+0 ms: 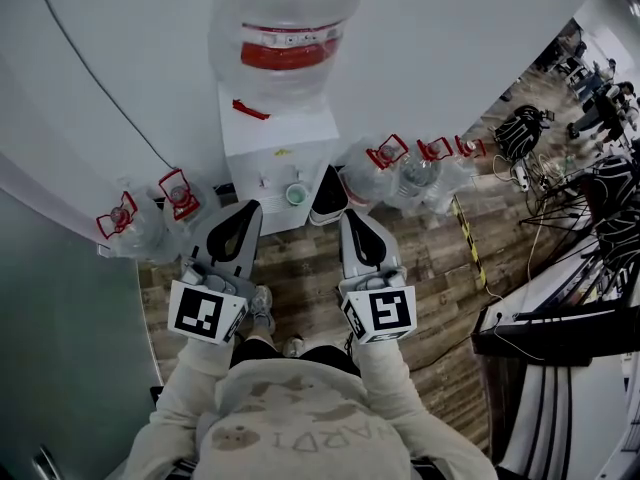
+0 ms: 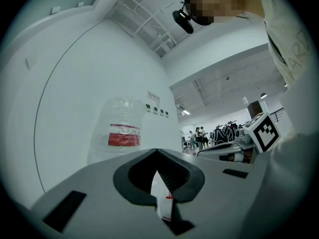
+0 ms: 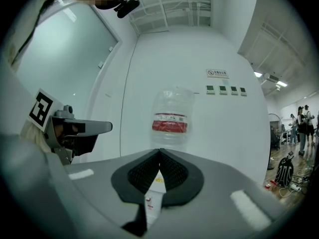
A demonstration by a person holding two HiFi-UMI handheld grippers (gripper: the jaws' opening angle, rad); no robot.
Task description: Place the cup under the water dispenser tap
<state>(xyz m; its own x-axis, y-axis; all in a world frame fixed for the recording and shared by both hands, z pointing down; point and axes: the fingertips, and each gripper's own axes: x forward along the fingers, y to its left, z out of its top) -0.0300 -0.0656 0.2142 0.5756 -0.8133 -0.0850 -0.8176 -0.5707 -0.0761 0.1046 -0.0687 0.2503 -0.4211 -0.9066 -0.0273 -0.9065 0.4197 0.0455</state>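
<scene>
White plastic makes up the water dispenser [image 1: 275,133], which stands against a pale wall [image 1: 120,48] with a big clear bottle [image 1: 285,18] with a red label upended on top. The cup [image 1: 296,194] – small, round and pale green from above – sits on the dispenser's front ledge, right by the taps [image 1: 266,181]. The steep angle does not show whether it is squarely under a spout. Neither gripper is touching it. The left gripper [image 1: 250,210] is held level a little short of the dispenser, to the left of the cup in the head view. In its own view the jaws meet at the tip with nothing between them [image 2: 157,151], and the bottle [image 2: 123,133] rises above them. The right gripper [image 1: 350,218] is beside it, to the right of the cup. Its jaws are also closed and empty [image 3: 159,151], aimed at the bottle [image 3: 172,121] and at a strip of the dispenser's white front seen through the gap lower down. Each gripper's marker cube shows in the head view just ahead of the person's light sleeves [image 1: 200,313] [image 1: 380,313]. Spare water bottles with red handles stand on the wood-pattern floor [image 1: 430,268] on both sides of the dispenser – two to the left [image 1: 178,193] and a cluster to the right [image 1: 385,158]. Far off on the right, people [image 3: 301,123] stand among bags and cables.
</scene>
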